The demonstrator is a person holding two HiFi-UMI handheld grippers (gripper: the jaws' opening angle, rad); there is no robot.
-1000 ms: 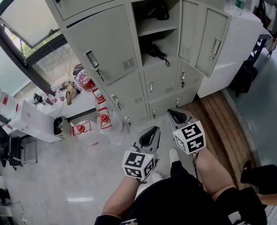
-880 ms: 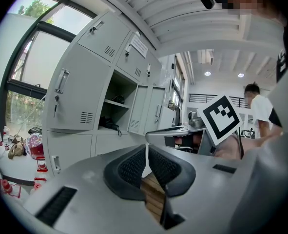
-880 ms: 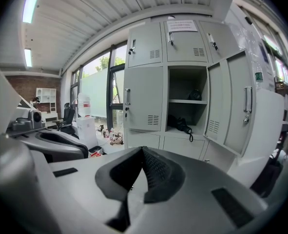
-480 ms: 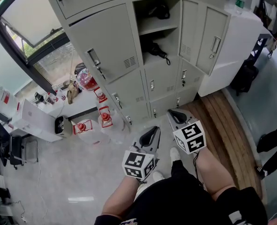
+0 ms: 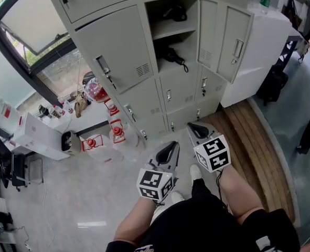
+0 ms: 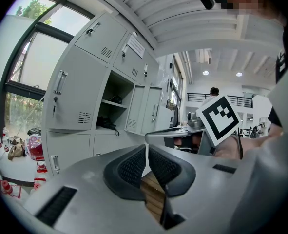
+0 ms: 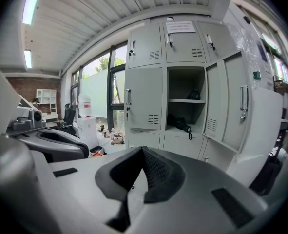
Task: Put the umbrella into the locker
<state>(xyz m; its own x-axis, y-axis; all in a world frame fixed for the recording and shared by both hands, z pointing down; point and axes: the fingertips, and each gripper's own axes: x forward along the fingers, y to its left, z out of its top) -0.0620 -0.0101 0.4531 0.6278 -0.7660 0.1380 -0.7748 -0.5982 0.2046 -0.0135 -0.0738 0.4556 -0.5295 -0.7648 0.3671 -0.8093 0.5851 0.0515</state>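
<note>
We could read no words or numbers anywhere. A paper notice on an upper locker door was too small to make out. The cube on the left hand-held gripper and the one on the right hand-held gripper bore only square black-and-white patterns.

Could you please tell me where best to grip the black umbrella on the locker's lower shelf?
Probably the umbrella round its thick body, straight in through the open locker front: it lies flat on the shelf; its dangling strap is thin and slack.
</note>
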